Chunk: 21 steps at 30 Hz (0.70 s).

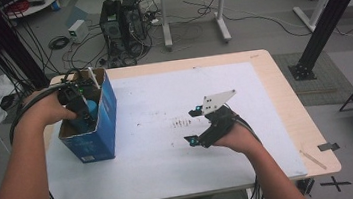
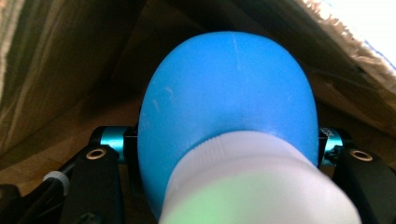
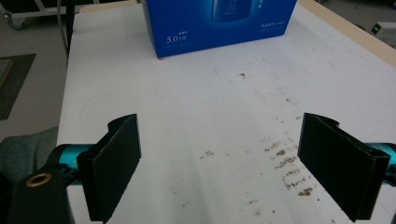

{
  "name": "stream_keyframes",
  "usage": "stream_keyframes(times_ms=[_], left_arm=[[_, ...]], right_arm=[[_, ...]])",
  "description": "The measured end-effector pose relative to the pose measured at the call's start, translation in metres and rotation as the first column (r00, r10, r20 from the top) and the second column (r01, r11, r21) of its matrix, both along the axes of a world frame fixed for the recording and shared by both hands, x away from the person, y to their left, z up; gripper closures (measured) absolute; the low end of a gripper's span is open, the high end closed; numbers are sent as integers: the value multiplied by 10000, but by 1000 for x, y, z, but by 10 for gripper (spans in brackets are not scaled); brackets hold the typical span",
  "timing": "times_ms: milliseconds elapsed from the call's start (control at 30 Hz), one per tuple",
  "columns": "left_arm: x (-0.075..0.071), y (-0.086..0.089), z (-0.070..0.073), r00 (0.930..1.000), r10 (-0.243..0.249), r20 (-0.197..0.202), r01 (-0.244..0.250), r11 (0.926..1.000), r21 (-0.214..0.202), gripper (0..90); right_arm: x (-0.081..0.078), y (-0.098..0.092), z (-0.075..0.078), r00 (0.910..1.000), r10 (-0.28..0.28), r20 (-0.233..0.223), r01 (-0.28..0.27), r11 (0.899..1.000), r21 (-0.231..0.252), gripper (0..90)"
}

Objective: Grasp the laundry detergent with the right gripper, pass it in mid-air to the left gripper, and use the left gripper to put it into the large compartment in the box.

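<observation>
A blue cardboard box [image 1: 100,123] stands open-topped at the left of the table. My left gripper [image 1: 81,110] reaches down into it, shut on a blue bottle [image 1: 92,108]. In the left gripper view the rounded blue bottle [image 2: 229,88] with its white cap [image 2: 252,182] sits between the jaws of my left gripper [image 2: 220,140], with brown cardboard walls all around. My right gripper [image 1: 193,126] rests low over the white mat at centre right, its jaws wide apart. Nothing lies between the pads of the right gripper [image 3: 229,163], and the blue box [image 3: 219,18] stands ahead of it.
A white mat [image 1: 154,97] covers most of the wooden table [image 1: 285,97]. Small brown scuff marks [image 3: 289,163] lie on the mat by the right gripper. On the floor beyond the table are a computer tower [image 1: 123,25], cables and a black frame post [image 1: 326,17].
</observation>
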State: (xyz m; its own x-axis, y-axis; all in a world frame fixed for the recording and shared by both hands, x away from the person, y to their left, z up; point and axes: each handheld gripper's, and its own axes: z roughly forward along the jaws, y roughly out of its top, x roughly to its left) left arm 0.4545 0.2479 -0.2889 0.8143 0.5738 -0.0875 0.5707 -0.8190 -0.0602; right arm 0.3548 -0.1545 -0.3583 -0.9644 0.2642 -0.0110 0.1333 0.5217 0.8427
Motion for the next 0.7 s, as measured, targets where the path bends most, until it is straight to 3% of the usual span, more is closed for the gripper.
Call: stream_keyframes(times_ms=[233, 333, 367, 433, 500, 700], left_arm=[[0, 0, 0, 9999, 113, -86, -112, 9999, 45, 381], [0, 0, 1, 10000, 79, -32, -78, 10000, 33, 354], [0, 0, 2, 9999, 71, 155, -74, 9998, 190, 336], [0, 0, 1, 9995, 312, -112, -311, 9995, 83, 316], [0, 0, 1, 9996, 233, -133, -232, 9997, 80, 316], [-3, -1, 6, 9996, 258, 61, -258, 9997, -28, 315]], right_arm=[[0, 1, 0, 10000, -31, -5, 31, 10000, -23, 125], [-1, 0, 0, 10000, -39, -19, 39, 10000, -15, 125], [0, 0, 0, 10000, -36, 32, 36, 10000, -12, 125], [0, 0, 1, 10000, 20, 56, -20, 10000, 41, 125], [-1, 0, 1, 10000, -41, 29, 41, 10000, 21, 125], [0, -1, 1, 9999, 0, 127, -1, 10000, 47, 125]])
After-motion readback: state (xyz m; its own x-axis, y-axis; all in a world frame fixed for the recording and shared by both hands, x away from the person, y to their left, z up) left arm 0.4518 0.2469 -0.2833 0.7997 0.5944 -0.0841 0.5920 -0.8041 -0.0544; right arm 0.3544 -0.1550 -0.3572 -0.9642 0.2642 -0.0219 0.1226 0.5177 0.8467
